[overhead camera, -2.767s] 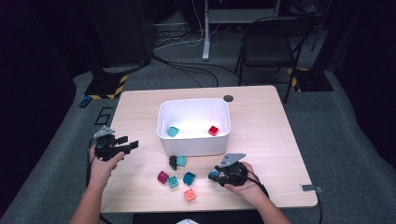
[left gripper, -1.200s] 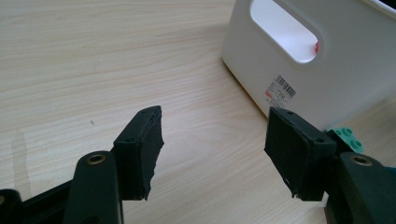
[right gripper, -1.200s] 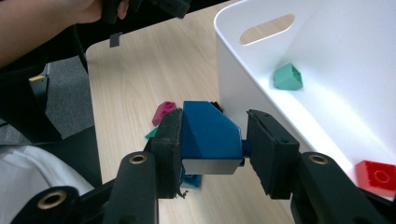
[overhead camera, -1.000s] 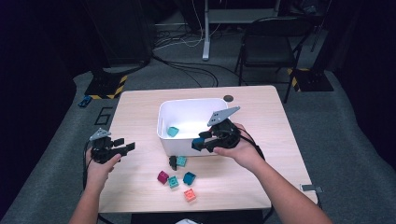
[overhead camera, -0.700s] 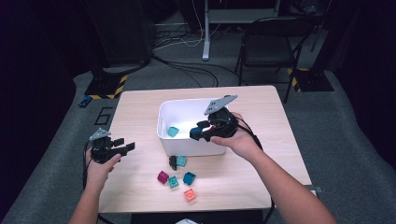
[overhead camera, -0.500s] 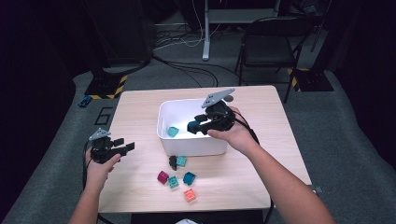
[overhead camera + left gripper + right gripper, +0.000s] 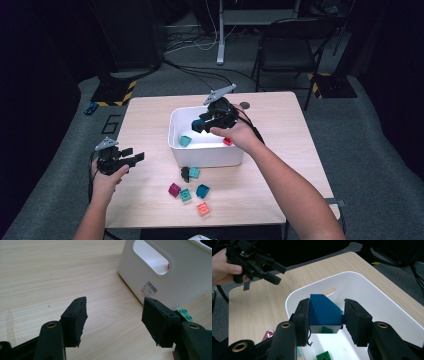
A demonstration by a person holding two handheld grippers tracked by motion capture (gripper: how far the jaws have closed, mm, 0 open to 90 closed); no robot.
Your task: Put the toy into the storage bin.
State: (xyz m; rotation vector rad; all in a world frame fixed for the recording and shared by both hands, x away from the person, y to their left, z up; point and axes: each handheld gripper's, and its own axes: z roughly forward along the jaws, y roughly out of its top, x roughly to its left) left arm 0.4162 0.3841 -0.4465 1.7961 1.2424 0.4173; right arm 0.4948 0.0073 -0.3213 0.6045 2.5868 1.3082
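A white bin [image 7: 215, 156] stands mid-table with a teal block [image 7: 185, 141] and a red block [image 7: 227, 141] inside. Above its far left part hangs my right gripper [image 7: 204, 125], shut on a dark blue sloped block [image 7: 197, 123]. In the right gripper view the blue block [image 7: 322, 311] sits between the pads of my right gripper [image 7: 325, 306], over the bin [image 7: 372, 293]; a green block [image 7: 324, 355] lies below. My left gripper [image 7: 134, 158] is held at the table's left, open and with nothing in it. In the left gripper view my left gripper [image 7: 115, 320] faces the bin's end wall [image 7: 180, 277].
Loose blocks lie in front of the bin: a teal one [image 7: 194, 173] beside a black one [image 7: 185, 173], then magenta [image 7: 174, 189], teal [image 7: 185, 194], blue [image 7: 202, 190] and salmon [image 7: 203, 208]. A small dark disc [image 7: 244, 105] lies behind the bin. A chair [image 7: 290, 45] stands beyond the table.
My right gripper has carried the blue block from the bin's near right side up and leftward over the bin's interior. The left gripper has stayed put.
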